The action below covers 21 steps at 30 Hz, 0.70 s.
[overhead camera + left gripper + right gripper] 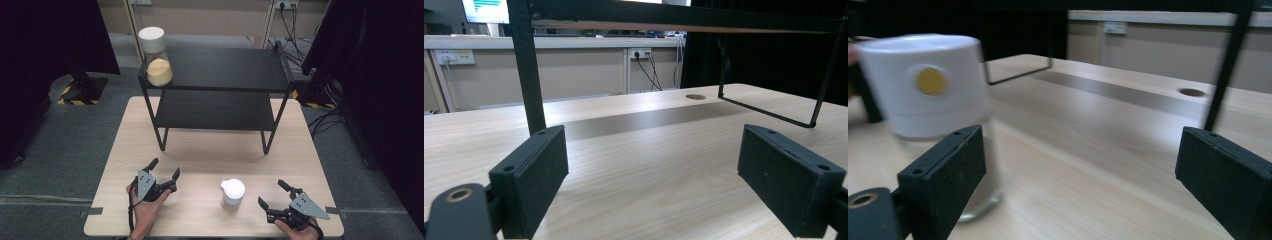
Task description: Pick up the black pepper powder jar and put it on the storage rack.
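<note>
Item: right gripper (pixel 272 195), jaws spread, holding nothing; left gripper (pixel 163 169) likewise released. At ten o'clock of our right gripper, just beside it on the bench (pixel 210 150), stands the small jar (pixel 233 193), white lid over a clear glass body. We judge it light, rigid, slippery, breakable; grip the lid's sides. At twelve o'clock: black shelf (pixel 220 70), bearing a grain-filled jar (pixel 156 50).

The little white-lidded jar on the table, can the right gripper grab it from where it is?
Probably yes. The right gripper has its jaws wide open, and the jar stands close beside it on the bare table, with nothing between them.
</note>
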Tool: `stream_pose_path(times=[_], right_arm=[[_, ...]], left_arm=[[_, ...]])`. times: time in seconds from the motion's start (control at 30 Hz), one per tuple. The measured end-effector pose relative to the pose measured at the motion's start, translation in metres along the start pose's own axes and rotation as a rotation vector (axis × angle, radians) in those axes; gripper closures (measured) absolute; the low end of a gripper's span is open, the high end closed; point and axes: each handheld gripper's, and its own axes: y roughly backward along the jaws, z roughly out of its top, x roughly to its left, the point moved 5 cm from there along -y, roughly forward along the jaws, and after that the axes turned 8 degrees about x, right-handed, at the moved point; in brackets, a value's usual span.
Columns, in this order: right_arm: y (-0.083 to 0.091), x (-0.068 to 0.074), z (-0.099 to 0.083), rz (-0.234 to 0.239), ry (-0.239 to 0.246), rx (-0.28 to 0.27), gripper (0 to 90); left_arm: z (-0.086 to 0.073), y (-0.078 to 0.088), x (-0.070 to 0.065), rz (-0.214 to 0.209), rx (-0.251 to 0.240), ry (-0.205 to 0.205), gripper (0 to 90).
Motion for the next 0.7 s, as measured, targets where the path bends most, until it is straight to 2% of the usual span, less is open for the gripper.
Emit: stream_pose_path(times=[0.27, 0.7], right_arm=[[-0.015, 0.01, 0.009, 0.108, 0.046, 0.009, 6.6], [-0.043, 0.022, 0.019, 0.201, 0.1, 0.037, 12.2]], left_arm=[[0.0, 0.0, 0.0, 0.001, -0.003, -0.001, 12.2], [-0.001, 0.0, 0.0, 0.002, -0.004, -0.002, 12.1]])
